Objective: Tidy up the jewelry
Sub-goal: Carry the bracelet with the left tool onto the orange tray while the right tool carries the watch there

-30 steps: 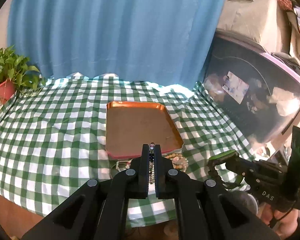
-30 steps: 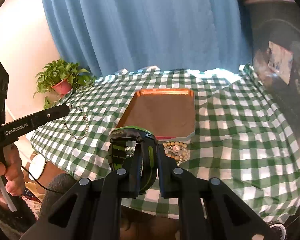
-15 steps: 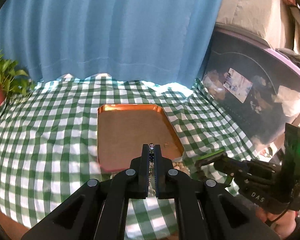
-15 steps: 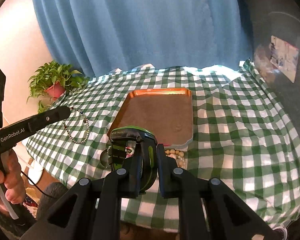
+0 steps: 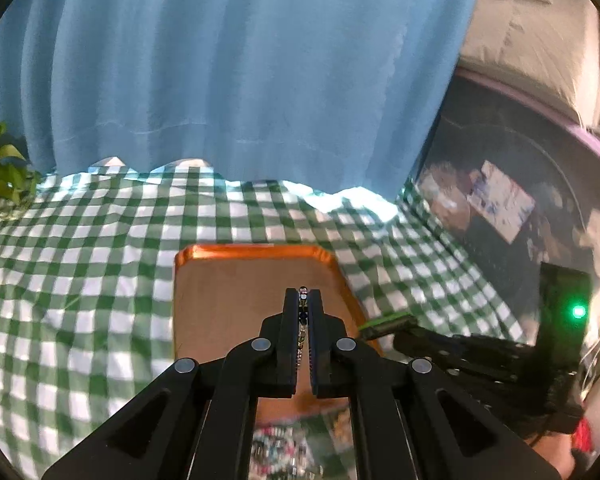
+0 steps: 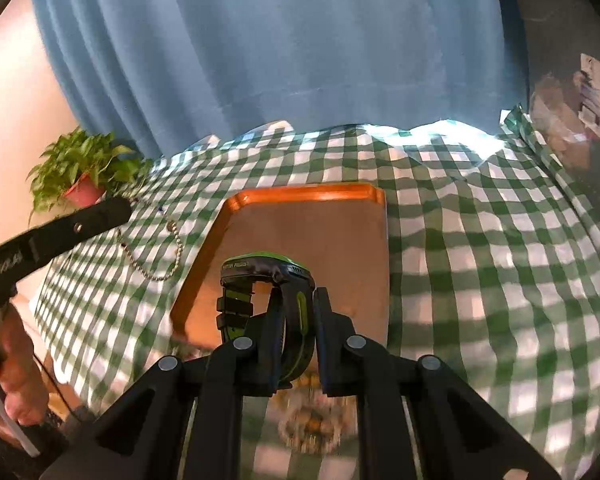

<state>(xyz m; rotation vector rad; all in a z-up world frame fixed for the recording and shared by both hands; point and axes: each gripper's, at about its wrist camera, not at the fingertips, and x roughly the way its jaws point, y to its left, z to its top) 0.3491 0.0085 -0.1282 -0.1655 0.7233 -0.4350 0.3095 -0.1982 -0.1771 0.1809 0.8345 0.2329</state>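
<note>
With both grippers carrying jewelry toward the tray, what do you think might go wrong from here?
1. The beaded chain dangles in a loop from the left gripper, beside the orange tray; it may snag the rim or land outside.
2. The right gripper pinches only the strap of the watch; it might twist or slip.

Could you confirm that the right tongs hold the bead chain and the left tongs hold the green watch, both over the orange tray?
Not quite: they are swapped. The right wrist view shows the right tongs shut on the watch, while the chain hangs from the left tongs. Both are indeed over the tray.
</note>
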